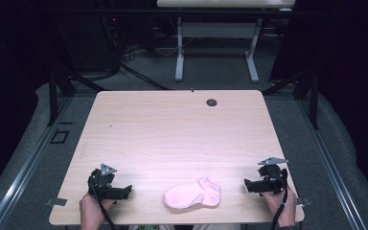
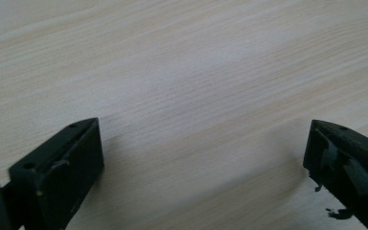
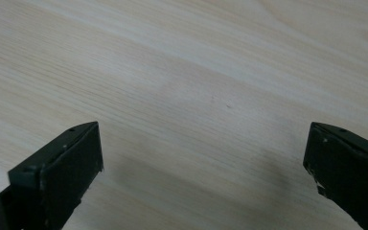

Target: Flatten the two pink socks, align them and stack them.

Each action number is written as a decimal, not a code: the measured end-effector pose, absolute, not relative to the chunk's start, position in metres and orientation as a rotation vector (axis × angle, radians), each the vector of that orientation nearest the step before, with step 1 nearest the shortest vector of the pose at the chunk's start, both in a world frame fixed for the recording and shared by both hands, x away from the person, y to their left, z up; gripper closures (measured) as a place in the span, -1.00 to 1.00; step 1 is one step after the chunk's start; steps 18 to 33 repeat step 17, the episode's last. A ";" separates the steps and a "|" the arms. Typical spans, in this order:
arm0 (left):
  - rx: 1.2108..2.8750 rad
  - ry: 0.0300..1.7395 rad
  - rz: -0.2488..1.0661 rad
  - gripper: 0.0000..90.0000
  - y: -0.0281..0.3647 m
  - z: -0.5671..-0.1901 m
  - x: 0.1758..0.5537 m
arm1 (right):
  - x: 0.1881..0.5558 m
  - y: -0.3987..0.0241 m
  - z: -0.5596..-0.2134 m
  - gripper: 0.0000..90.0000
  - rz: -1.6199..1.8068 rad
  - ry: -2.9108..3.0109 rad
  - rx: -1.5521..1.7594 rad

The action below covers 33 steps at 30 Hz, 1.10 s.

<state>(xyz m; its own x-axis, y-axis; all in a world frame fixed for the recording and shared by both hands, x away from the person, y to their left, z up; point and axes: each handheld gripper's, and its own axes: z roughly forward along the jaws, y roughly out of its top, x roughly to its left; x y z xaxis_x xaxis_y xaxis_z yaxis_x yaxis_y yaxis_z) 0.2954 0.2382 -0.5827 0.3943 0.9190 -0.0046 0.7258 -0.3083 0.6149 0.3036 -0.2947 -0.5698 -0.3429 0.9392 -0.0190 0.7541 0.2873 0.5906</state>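
Note:
A pink sock (image 1: 193, 194) lies flat near the table's front edge, midway between my two grippers. My left gripper (image 1: 125, 190) rests low at the front left, pointing right toward the sock and a short way off from it. In the left gripper view its jaws (image 2: 203, 148) stand wide apart over bare wood. My right gripper (image 1: 247, 185) sits at the front right, pointing left at the sock with a gap between them. The right gripper view shows the same: jaws (image 3: 203, 148) spread wide, nothing between them.
The light wooden table (image 1: 172, 129) has a small dark cable hole (image 1: 212, 102) near its far edge. Beyond the table stands a white desk frame (image 1: 215, 48) on grey carpet. Dark curtains and black stands flank both sides.

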 end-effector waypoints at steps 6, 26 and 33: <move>2.089 1.394 0.507 -1.00 0.240 -0.586 0.294 | 0.305 -0.304 -0.579 -1.00 0.738 2.177 1.555; 2.013 1.354 0.563 -1.00 0.244 -0.593 0.292 | 0.298 -0.310 -0.590 -1.00 0.881 2.092 1.466; 2.013 1.354 0.563 -1.00 0.244 -0.593 0.292 | 0.298 -0.310 -0.590 -1.00 0.881 2.092 1.466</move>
